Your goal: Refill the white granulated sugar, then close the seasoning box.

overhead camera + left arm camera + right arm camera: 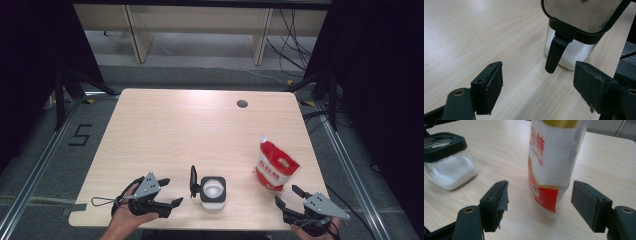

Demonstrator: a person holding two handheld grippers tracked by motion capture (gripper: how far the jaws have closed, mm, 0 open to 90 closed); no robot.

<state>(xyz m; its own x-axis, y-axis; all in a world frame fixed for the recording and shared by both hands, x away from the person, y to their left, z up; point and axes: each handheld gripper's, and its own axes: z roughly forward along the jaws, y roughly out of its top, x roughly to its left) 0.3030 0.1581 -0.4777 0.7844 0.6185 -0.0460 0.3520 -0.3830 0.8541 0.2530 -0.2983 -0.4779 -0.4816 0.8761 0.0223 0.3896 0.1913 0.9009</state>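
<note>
Desk: pale wood-grain desk, with a small dark round hole near its far edge.
Jar: square glass jar with a black rim stood near the front edge of the desk, between the two grippers; it held white granules in its lower part.
Jar lid: hinged black-framed lid stood raised on the jar's left side; in the left gripper view its black latch tab hung down over the glass.
Pouch: red and white pouch with red lettering stood upright on the right half of the desk, well apart from the jar, and contained white granules.
Left gripper: left gripper was held in a hand at the front left, just beside the jar, pointing toward it.
Left fingers: spread wide, nothing between the fingers; the jar stood ahead of them, untouched.
Right gripper: right gripper was held at the front right corner, aimed at the pouch.
Right fingers: spread wide; the fingers flanked the pouch's lower end in the right gripper view, with gaps on both sides, no contact.
</note>
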